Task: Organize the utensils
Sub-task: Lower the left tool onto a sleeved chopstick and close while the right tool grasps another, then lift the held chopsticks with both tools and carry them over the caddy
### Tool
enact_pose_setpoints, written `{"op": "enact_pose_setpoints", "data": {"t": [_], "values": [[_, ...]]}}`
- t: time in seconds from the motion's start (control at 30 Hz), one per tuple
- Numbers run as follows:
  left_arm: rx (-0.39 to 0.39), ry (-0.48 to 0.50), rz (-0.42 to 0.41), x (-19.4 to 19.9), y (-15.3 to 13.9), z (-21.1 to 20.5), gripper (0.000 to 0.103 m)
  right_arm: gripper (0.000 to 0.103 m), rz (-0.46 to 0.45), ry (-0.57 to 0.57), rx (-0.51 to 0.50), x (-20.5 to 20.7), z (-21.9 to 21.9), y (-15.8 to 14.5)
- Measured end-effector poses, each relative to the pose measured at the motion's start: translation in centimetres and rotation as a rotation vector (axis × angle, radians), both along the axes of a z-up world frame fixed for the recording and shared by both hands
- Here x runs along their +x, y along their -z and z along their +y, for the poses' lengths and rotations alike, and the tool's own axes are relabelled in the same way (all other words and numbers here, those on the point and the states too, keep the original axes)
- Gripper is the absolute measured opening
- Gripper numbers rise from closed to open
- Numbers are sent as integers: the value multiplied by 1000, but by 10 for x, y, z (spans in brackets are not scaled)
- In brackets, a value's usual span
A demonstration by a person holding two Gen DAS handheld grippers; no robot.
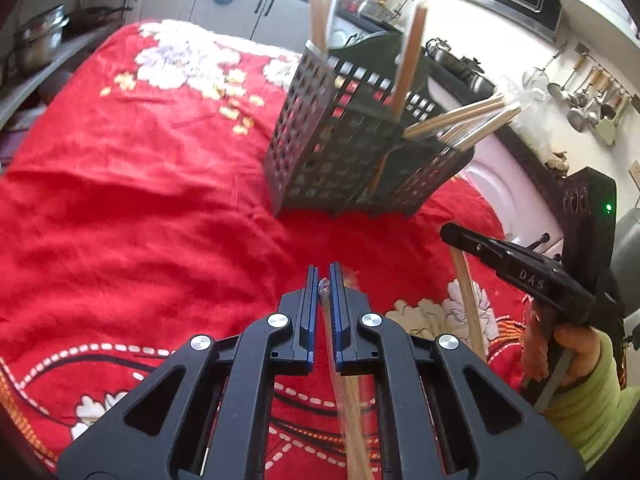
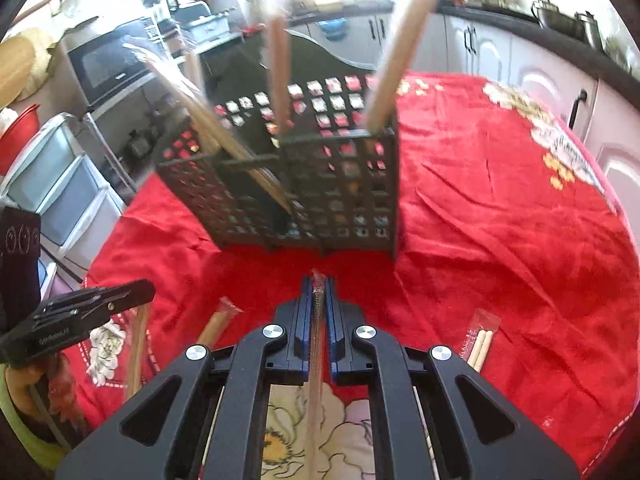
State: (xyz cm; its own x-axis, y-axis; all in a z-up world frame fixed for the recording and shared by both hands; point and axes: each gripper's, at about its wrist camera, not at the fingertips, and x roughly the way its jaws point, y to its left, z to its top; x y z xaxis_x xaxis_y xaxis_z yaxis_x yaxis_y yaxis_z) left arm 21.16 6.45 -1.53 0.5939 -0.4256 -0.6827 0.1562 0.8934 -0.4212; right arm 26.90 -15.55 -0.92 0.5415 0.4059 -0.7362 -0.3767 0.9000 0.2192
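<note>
**Both grippers clamped on wrapped chopsticks in front of a black utensil caddy**

A black perforated plastic utensil caddy [image 1: 352,148] with square holes stands on a red floral tablecloth [image 1: 140,208]; all places below are given from this caddy.

Count of tools: two black two-finger grippers with blue pads. The left gripper [image 1: 324,280] sits in front of the caddy, its jaws drawn narrow and pinching the tip of a pair of wooden chopsticks in a clear plastic wrapper [image 1: 348,396], which runs back under the tool. The right gripper [image 2: 319,282], also in front of the caddy, is likewise squeezed onto a second clear-wrapped chopstick pair [image 2: 316,392]. Each gripper shows in the other's view, held by a hand in a light green sleeve [image 1: 588,392].

Count of wrapped chopstick packs in the caddy: two stand singly [image 2: 404,52], and a bundle of several [image 2: 192,108] leans outward from one end compartment; the bundle's exact number is unclear.

Count of loose packs on the cloth in front of the caddy: a short pack with a red-printed wrapper [image 2: 482,340], one beside the right gripper [image 2: 218,322], and another one hanging from the left gripper.

Beyond the caddy lie white kitchen cabinets [image 2: 500,60] under a dark counter, pots, a microwave [image 2: 108,64], plastic drawers and hanging ladles.
</note>
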Motion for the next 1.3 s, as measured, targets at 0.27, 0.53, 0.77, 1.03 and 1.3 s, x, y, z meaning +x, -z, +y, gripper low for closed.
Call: {"op": "enact_pose_setpoints", "data": {"t": [0.27, 0.53, 0.77, 1.03, 1.3], "values": [[11, 16, -58, -6, -24, -4, 3, 7, -79, -49, 27, -25, 9, -29], [17, 34, -113, -11, -47, -12, 3, 7, -162, -76, 54, -45, 13, -55], [19, 50, -153, -9, -64, -21, 3, 6, -222, -90, 65, -53, 13, -73], [18, 73, -201, -3, -83, -33, 3, 6, -280, -81, 79, -57, 9, -89], [13, 92, -242, 2, -100, -44, 3, 6, -334, -63, 90, -58, 1, -101]]}}
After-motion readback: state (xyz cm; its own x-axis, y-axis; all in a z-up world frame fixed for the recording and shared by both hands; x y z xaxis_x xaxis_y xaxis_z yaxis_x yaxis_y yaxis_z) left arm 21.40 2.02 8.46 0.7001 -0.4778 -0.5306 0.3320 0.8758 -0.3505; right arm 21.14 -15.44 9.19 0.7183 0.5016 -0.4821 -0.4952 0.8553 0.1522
